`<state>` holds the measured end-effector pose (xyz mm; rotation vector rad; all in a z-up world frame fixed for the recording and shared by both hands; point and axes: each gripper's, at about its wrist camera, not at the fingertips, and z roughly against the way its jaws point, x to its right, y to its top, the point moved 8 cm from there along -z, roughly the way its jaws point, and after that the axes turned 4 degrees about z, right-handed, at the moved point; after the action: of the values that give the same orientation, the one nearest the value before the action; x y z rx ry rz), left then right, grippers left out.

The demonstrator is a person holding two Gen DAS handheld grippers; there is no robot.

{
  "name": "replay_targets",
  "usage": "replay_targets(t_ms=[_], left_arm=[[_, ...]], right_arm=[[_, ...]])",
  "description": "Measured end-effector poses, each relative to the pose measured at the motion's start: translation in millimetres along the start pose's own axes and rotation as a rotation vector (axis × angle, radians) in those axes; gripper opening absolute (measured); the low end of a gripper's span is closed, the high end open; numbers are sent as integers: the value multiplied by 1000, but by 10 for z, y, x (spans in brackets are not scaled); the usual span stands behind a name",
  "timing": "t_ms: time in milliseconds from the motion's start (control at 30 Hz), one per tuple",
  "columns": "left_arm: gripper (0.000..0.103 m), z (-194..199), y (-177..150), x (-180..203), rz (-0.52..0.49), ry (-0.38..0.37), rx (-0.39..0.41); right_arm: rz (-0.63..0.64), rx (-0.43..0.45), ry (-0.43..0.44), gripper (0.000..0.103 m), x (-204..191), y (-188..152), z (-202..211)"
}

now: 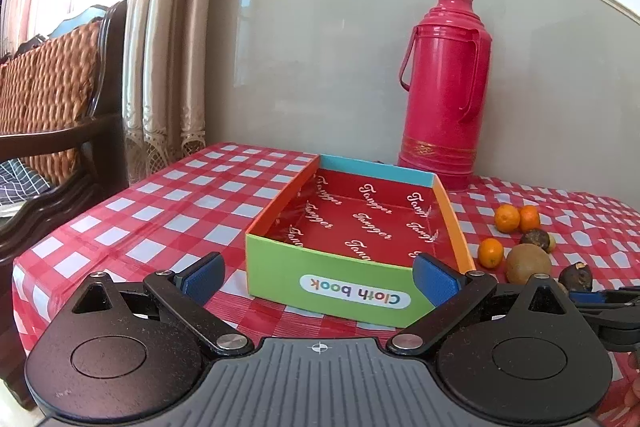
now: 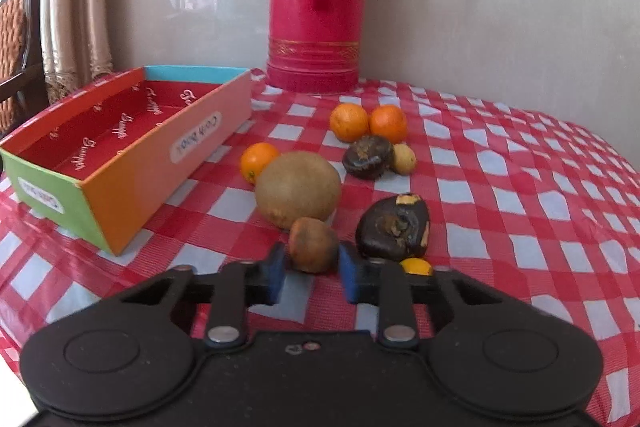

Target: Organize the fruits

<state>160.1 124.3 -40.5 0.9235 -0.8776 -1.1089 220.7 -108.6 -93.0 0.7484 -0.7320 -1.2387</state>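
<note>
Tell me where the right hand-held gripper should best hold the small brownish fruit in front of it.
Grip the small brownish fruit across its round middle, coming from the near side, low and level. The right hand-held gripper already has a finger on each flank, and both sides look free; the dark fruit sits apart.

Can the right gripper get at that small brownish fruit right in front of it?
Probably yes. The small brownish fruit sits between the right gripper's open fingers, nothing blocking; the dark fruit lies close beside it.
</note>
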Motion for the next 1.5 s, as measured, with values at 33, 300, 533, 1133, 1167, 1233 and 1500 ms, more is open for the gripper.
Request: replay_targets(t_ms=[33,300,533,1133,1167,1233,1500], left_arm=[[99,1,5,-11,2,0,2],[100,39,3,-173,1,22,12],[100,47,-46,-483,-9,85,-3],[103,58,-72,-250,-26,38,-15],[103,63,-78,-189,-31,28,-15],[103,65,-93,-54,-46,11,-16],[103,97,-138,338,-82,-36,-20]], right_arm=[[-6,0,2,19,3,6,0],[-14,173,66,19,-178,286,314],[38,304,201,19,-745,530,472],[-43,399,47,97,-288,533,591],[-49,390,31,97,-209,499,590],[-71,368,0,97,-14,431,580],[-152,336,-50,97,423,293,610]])
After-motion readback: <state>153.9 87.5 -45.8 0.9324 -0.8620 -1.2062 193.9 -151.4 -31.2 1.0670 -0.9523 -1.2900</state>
